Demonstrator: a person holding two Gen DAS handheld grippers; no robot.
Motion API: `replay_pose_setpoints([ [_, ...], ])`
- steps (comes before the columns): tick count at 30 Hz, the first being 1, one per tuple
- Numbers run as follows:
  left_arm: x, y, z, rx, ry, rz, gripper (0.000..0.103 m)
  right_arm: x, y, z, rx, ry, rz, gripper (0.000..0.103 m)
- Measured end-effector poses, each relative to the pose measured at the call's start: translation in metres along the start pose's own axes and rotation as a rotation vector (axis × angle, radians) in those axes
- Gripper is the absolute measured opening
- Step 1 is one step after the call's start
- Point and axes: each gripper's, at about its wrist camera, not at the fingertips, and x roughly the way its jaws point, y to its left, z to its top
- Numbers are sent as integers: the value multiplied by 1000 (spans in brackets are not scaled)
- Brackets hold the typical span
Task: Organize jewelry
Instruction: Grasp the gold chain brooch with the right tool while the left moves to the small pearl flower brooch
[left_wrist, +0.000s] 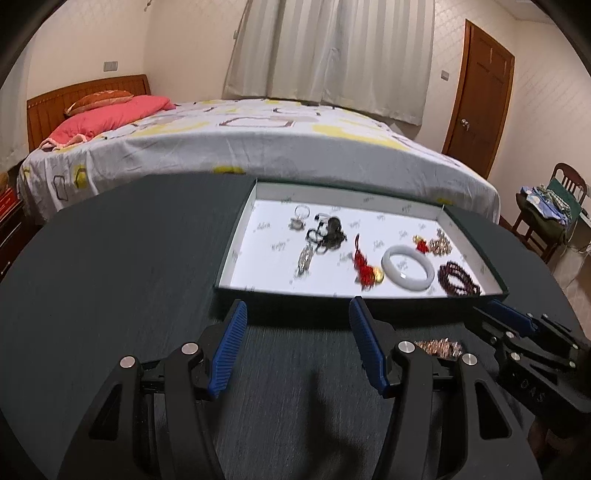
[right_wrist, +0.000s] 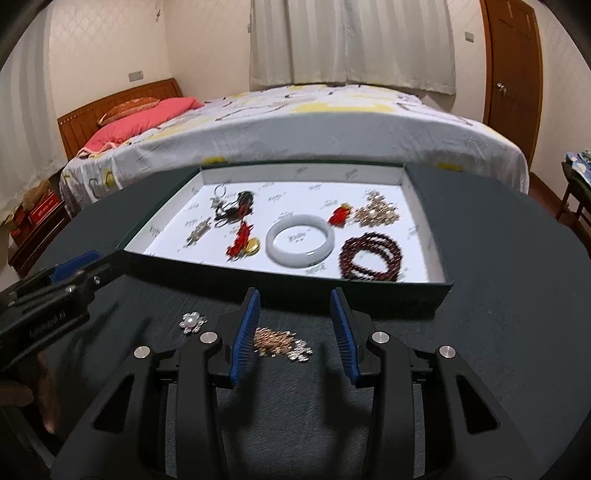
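With the right gripper (right_wrist: 294, 295) unclenched above the gold brooch (right_wrist: 275, 339) before the tray (right_wrist: 373, 295), straddle squarely, then close.

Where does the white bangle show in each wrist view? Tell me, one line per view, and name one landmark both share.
Left wrist view: the white bangle lies right of centre in the tray, between the red charm and the dark red bead bracelet.
Right wrist view: the white bangle lies near centre, in the tray's near half.
Shared landmark: the dark red bead bracelet, just right of the bangle in both.
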Motion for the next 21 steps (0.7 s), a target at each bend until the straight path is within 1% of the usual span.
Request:
replay_pose_setpoints([
  [3,0,3,-5,-5,11,4,57,6,7,-2,-11,33,11,40],
  [6,0,3,-8,-5,19,7,57,12,12,-4,-20,54,15,48],
  [9,3,2,-11,-7,33,3,57,19,19,-6,-40,79,16,49],
  [13,4,0,-13,1,43,2,57,33,22,-8,-54,151,12,49],
  [15,5,0,-14,3,48,1,57,36,21,-9,-49,166,19,48],
  [16,5,-1,-14,2,49,0,57,36,21,-10,-55,167,15,42],
  [17,5,-1,-14,2,50,-2,57,35,20,-11,-58,170,18,38],
  [18,6,-2,-15,3,53,-3,57,35,19,-11,-53,174,26,28],
  [19,6,-2,-15,3,55,-5,57,34,18,-12,-57,174,15,20],
  [21,6,-5,-15,3,60,-12,57,33,17,-12,-61,177,29,14],
])
